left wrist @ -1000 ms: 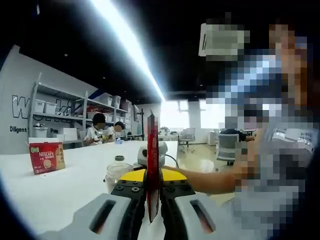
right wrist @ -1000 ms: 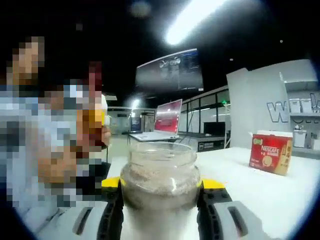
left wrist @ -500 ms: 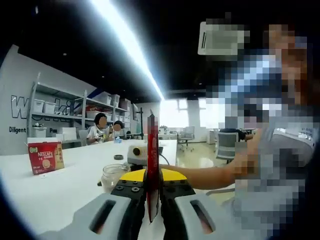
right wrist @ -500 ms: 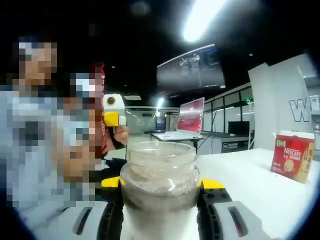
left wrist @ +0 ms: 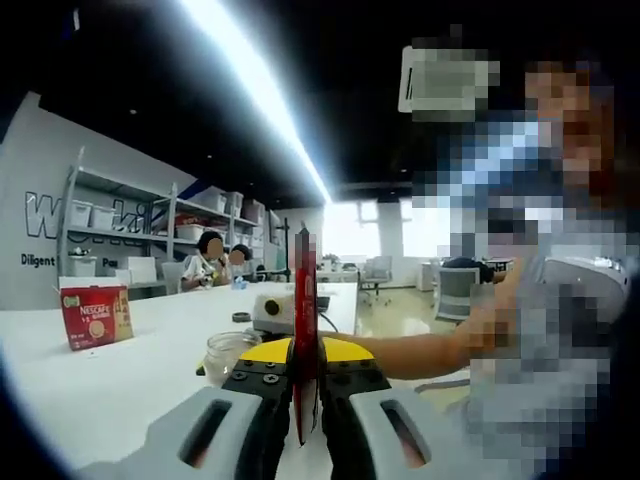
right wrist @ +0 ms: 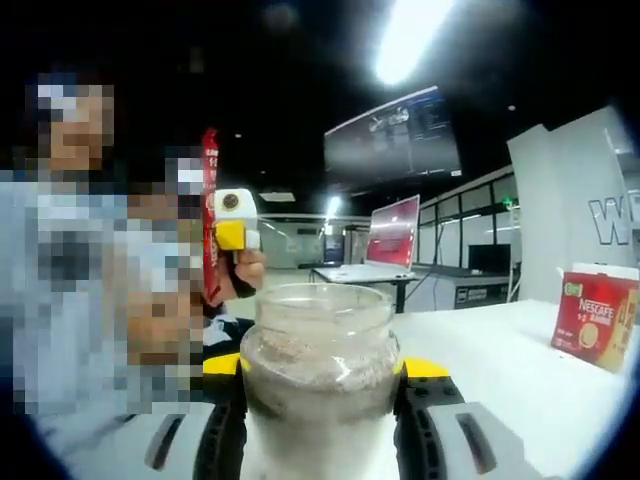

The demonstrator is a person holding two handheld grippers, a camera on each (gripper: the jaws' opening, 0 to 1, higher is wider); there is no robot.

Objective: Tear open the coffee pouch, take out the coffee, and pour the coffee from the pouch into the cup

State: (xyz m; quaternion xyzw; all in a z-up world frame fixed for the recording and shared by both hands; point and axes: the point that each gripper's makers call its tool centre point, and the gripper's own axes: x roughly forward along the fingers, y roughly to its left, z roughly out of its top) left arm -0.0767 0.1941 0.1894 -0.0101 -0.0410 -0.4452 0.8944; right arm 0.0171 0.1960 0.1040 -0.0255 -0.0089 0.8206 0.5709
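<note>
Since the earlier frame, little has moved. Left gripper (left wrist: 306, 420) pinches the thin, limp coffee pouch (left wrist: 305, 330) at centre; right gripper (right wrist: 320, 420) clamps the hard, slippery glass cup (right wrist: 320, 370).

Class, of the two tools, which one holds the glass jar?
The right tool: its jaws clamp the glass jar. The left tool grips the thin red pouch instead.
</note>
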